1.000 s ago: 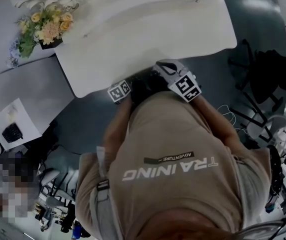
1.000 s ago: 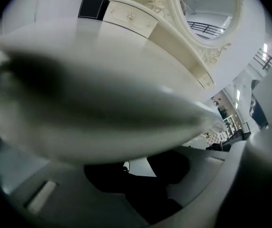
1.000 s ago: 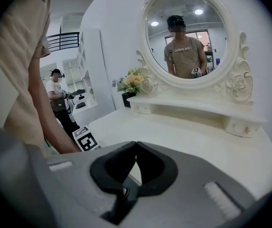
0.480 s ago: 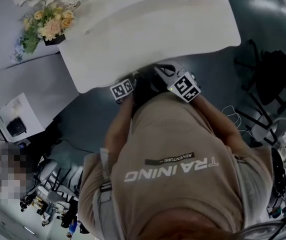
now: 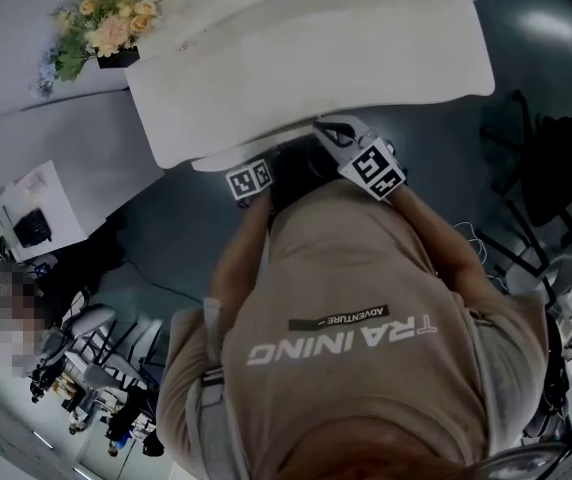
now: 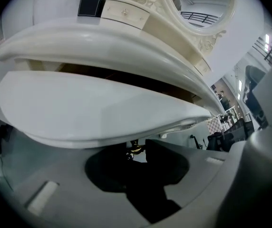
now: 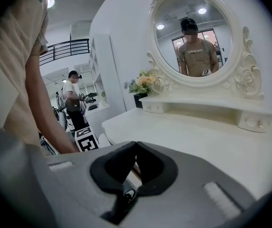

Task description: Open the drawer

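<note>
The white dressing table (image 5: 306, 48) has a curved drawer front (image 6: 93, 113) under its top, standing out from the frame with a dark gap above it. In the head view the drawer shows as a pale strip (image 5: 228, 158) below the table edge. My left gripper (image 6: 138, 151) is shut on the drawer's small brass knob (image 6: 135, 147), which sits between its dark fingertips. Its marker cube (image 5: 249, 180) shows near the table edge. My right gripper (image 7: 136, 146) hovers over the table top to the right, its jaws shut on nothing; its cube (image 5: 374, 168) shows beside my body.
A round ornate mirror (image 7: 193, 32) and a low shelf with small drawers (image 7: 207, 106) stand at the table's back. A flower pot (image 5: 111, 28) sits at the back left corner. Another person (image 7: 74, 99) stands beyond the table's left end. Dark chairs and stands (image 5: 546, 168) crowd the floor on the right.
The drawer front has slid out from under the table top and now shows as a pale strip. My left gripper moved toward me with it. The right gripper shifted only slightly.
</note>
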Available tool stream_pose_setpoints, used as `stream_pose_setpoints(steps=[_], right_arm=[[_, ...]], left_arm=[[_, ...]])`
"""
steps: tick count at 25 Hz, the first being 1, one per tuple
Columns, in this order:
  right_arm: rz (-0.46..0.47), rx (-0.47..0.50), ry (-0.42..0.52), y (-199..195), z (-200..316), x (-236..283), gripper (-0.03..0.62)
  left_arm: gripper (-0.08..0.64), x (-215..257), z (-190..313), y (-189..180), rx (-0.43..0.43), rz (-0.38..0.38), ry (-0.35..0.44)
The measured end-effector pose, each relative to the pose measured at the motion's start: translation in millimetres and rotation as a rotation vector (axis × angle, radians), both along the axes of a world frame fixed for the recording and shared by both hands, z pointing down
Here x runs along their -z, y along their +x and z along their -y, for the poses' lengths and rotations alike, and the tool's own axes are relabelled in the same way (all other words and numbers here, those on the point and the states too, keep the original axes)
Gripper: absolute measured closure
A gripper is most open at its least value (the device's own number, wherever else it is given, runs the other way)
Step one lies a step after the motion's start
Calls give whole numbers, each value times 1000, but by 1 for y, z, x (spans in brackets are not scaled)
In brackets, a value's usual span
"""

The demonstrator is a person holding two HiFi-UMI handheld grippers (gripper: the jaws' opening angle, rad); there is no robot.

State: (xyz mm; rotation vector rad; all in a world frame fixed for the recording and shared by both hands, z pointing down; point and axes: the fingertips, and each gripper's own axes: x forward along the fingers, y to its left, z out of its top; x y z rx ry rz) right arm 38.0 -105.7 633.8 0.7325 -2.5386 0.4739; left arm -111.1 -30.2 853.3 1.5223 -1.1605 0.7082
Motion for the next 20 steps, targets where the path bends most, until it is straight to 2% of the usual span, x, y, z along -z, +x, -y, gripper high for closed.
stream_pose_setpoints(steps=[9,16,20], right_arm=[[-8,-42,9,3,-17,5,589],[-75,-76,25,-2,-45,23,589],[-98,-121,18,-6,-70,26,589]], left_arm=[[425,0,-23,-1,1,-55,-42],[425,1,-37,0,-6,-101,-28],[425,2,-49,-4,-25,-97,-5]])
